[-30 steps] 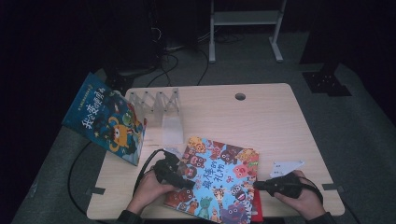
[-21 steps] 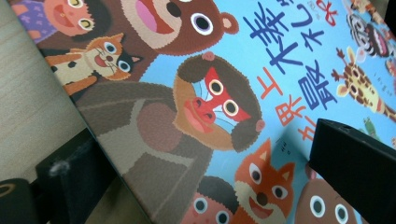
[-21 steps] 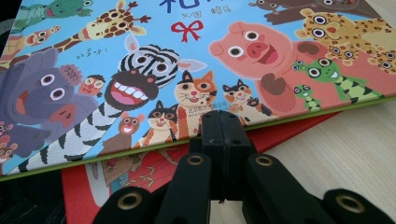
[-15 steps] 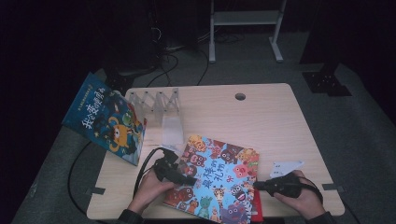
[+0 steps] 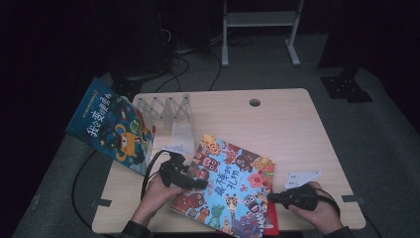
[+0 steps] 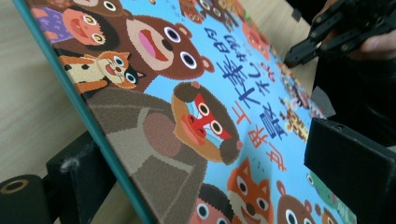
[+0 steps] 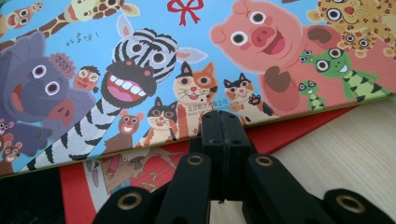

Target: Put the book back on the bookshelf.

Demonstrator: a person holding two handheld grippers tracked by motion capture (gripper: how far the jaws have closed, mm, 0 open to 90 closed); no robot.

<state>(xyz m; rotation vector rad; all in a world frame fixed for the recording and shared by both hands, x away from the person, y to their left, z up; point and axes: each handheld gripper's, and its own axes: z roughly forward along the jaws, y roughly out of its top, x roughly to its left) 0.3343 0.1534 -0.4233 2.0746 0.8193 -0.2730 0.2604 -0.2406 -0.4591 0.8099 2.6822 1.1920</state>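
A blue picture book (image 5: 233,191) covered in cartoon animals lies tilted near the table's front edge, on top of a red book (image 5: 270,229). My left gripper (image 5: 198,183) is shut on its left edge and holds that side off the table. In the left gripper view the cover (image 6: 196,93) runs between the two jaws of the left gripper (image 6: 215,177). My right gripper (image 5: 272,197) is shut, its tips at the book's lower right edge. In the right gripper view the right gripper (image 7: 224,126) rests over the red book (image 7: 280,135), just below the blue cover (image 7: 187,60).
A dark blue picture book (image 5: 111,126) leans at the table's left edge beside a clear zigzag book rack (image 5: 166,111). The wooden table (image 5: 277,129) has a cable hole (image 5: 254,102) at the back. A cable (image 5: 79,178) hangs off the left side.
My left gripper has risen a little, lifting the left side of the blue book. The right gripper has stayed where it was.
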